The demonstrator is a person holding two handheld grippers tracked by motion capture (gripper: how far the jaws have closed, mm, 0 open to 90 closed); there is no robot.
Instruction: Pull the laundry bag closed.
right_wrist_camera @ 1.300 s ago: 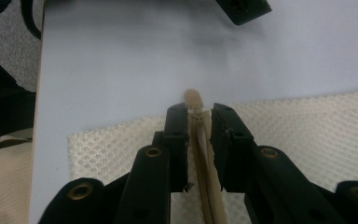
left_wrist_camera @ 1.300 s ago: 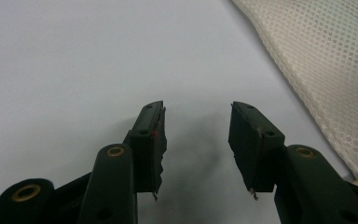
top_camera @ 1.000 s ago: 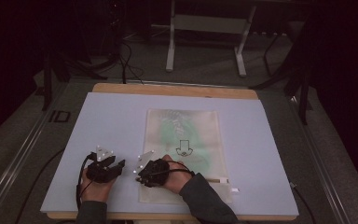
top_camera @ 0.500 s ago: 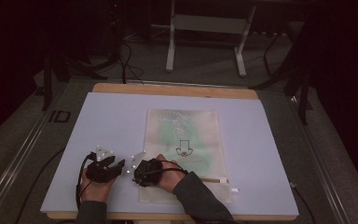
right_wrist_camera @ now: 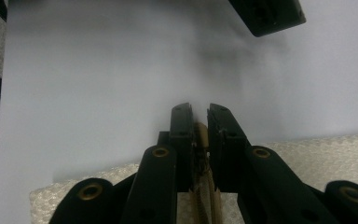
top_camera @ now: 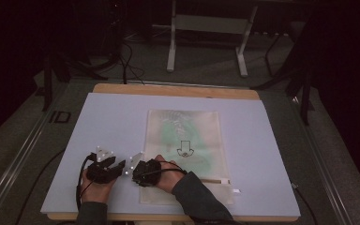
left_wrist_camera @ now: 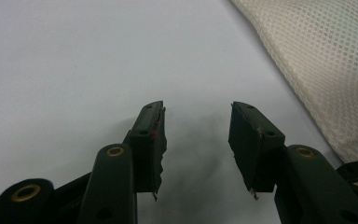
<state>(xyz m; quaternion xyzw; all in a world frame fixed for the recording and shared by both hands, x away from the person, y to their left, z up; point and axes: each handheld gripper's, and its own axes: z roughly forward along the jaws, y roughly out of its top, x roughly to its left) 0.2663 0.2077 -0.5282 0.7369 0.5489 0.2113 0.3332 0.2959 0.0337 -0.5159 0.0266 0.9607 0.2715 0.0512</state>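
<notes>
Right gripper view: your right gripper (right_wrist_camera: 199,119) has just been closing, and its jaws now pinch the tan zipper pull (right_wrist_camera: 202,136) at the corner of the cream mesh laundry bag with the green garment inside (top_camera: 187,140). The bag lies flat on the pale lilac table cover (top_camera: 112,122), zipper edge along your near side. In the high view your right hand (top_camera: 161,171) has shifted slightly leftward from a second ago, onto the bag's near-left corner. Your left gripper (left_wrist_camera: 196,135) rests beside it on bare cover, jaws wide apart and holding nothing; the mesh edge lies just off its right jaw. With the pull secured, the zipper is probably ready to be drawn along; the idle gripper could brace the fabric.
</notes>
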